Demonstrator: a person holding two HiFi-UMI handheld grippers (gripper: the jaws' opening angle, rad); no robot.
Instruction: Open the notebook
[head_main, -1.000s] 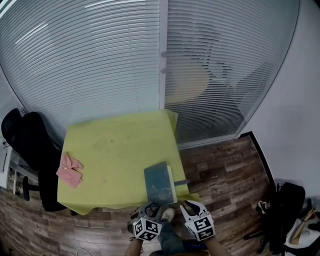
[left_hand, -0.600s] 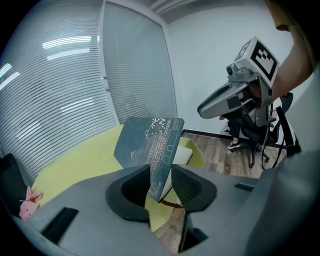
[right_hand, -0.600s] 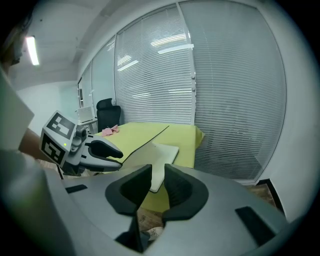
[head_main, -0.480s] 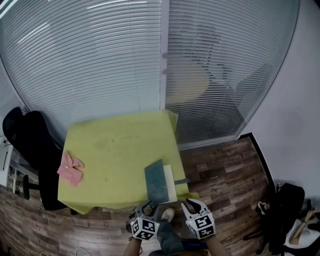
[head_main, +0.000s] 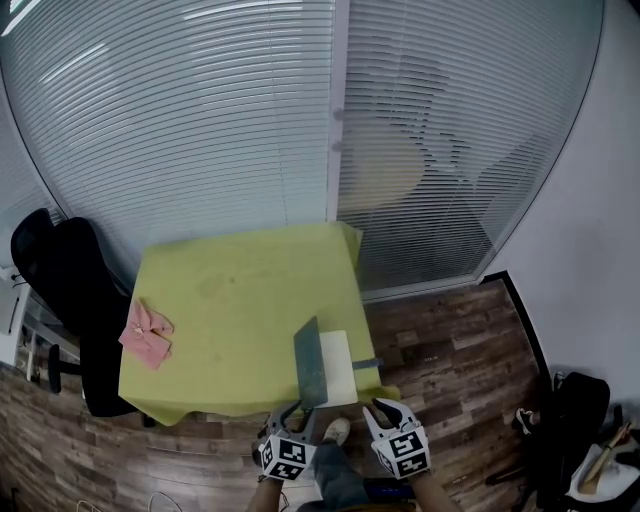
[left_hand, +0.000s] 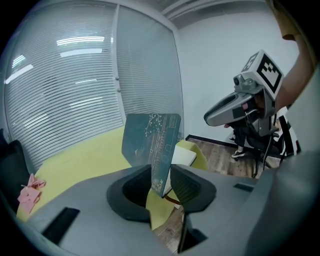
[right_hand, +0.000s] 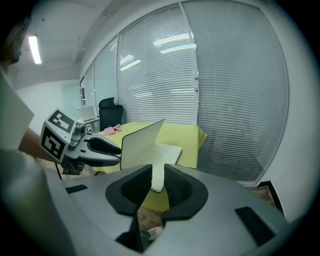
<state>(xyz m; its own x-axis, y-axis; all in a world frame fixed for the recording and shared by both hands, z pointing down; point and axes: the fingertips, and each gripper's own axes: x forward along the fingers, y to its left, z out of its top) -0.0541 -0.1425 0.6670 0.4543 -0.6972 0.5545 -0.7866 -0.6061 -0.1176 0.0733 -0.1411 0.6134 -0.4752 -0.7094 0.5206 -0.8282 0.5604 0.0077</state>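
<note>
One notebook cover: thin, stiff, light | left gripper jaws just closing, seemingly clamped on its free edge | right gripper jaws apart, empty

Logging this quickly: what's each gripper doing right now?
Left gripper: just been closing, clamped on the notebook cover.
Right gripper: open, holding nothing.

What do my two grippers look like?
The left gripper and right gripper match: pale grey moulded bodies, two dark padded jaws, and on top of each a white cube printed with black square markers.
</note>
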